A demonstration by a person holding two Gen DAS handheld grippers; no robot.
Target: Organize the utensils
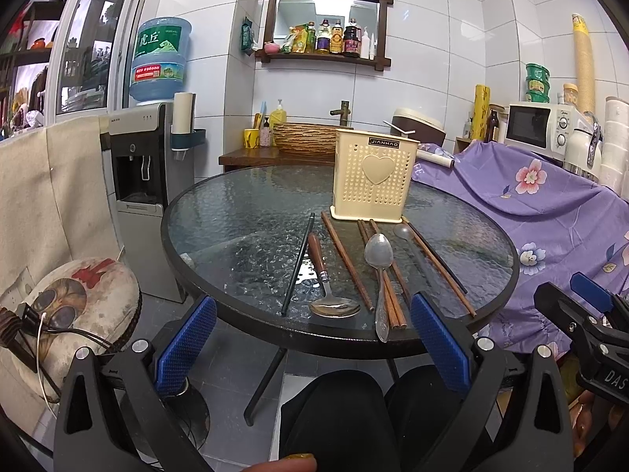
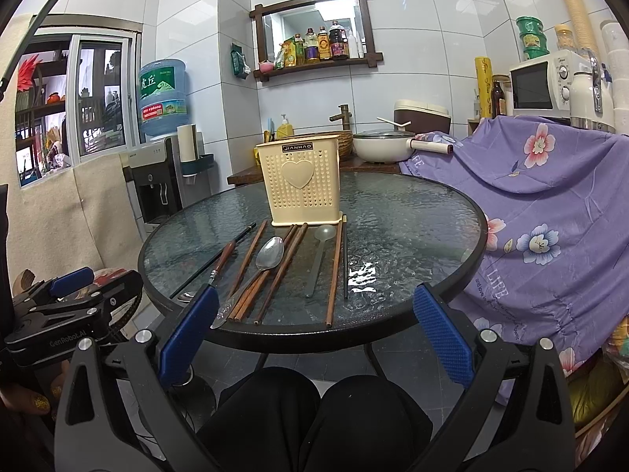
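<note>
A cream perforated utensil holder (image 1: 373,175) (image 2: 300,181) with a heart stands upright on the round glass table (image 1: 243,212) (image 2: 412,212). In front of it lie a metal spoon (image 1: 379,259) (image 2: 269,253), a wooden-handled spoon (image 1: 328,295) (image 2: 222,261), a translucent spoon (image 1: 405,234) (image 2: 320,251), several brown chopsticks (image 1: 348,263) (image 2: 334,271) and a black chopstick (image 1: 298,263) (image 2: 212,261). My left gripper (image 1: 314,344) is open, below the table's near edge. My right gripper (image 2: 314,334) is open too, also short of the table, holding nothing.
A person's black-clad knees (image 1: 354,413) (image 2: 314,413) sit under the near table edge. A purple floral cloth (image 1: 550,204) (image 2: 550,204) covers furniture on the right. A water dispenser (image 1: 145,165) stands left; a cushioned chair (image 1: 70,306) is lower left. Behind is a counter with a sink basket (image 1: 302,137).
</note>
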